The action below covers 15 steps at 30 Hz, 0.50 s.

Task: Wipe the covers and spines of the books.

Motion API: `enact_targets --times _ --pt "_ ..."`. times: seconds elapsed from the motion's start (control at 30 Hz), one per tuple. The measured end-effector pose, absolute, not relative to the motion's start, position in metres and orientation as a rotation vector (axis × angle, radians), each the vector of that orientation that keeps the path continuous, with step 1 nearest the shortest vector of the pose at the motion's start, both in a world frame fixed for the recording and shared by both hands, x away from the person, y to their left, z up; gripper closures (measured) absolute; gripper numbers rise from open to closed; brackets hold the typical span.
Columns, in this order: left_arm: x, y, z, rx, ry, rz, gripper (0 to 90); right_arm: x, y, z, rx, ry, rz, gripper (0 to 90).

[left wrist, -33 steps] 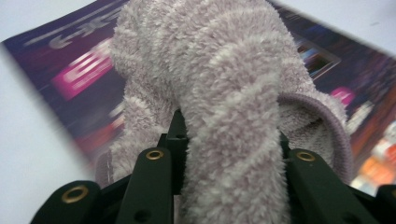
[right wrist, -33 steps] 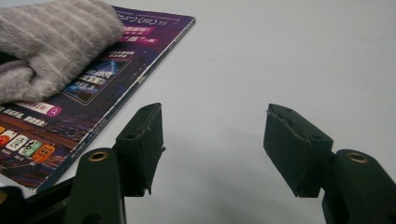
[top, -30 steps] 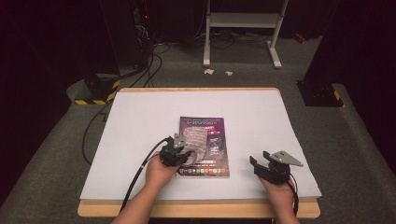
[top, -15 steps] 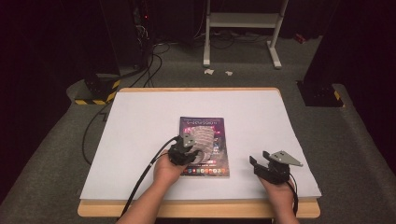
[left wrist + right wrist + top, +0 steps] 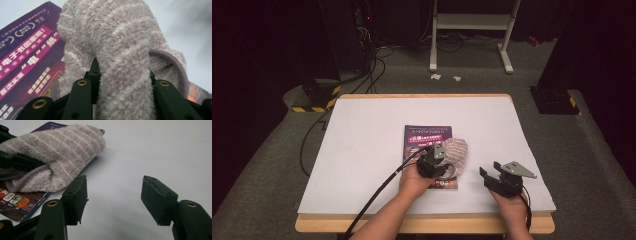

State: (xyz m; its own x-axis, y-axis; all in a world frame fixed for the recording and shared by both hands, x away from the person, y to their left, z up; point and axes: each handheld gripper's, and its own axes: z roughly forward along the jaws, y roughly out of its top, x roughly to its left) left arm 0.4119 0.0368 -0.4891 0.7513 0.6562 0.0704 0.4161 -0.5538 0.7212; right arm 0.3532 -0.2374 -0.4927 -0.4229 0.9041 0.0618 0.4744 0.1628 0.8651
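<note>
Slid rightward, left gripper (image 5: 438,161) jaws lie buried in fuzzy cloth (image 5: 455,152).

Your left gripper (image 5: 439,159) has slid the fuzzy striped cloth (image 5: 455,152) rightward across the purple booklet (image 5: 419,137). A second ago the cloth sat over the booklet's middle; now it overhangs the booklet's right edge, leaving most of the cover bare. Your left hand (image 5: 414,179) has followed, from beside the booklet's lower left corner to over its bottom edge.
</note>
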Motion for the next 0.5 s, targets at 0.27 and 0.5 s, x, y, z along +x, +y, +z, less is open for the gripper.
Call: enact_targets --times 0.27,0.5 --pt "0.415 0.105 -0.49 2.213 0.907 0.493 65.1 0.353 -0.237 -0.492 1.294 1.97 1.19 38.0" --pt "0.43 0.141 -0.488 2.196 0.996 0.536 65.2 0.352 -0.234 -0.493 1.298 1.979 1.188 38.0"
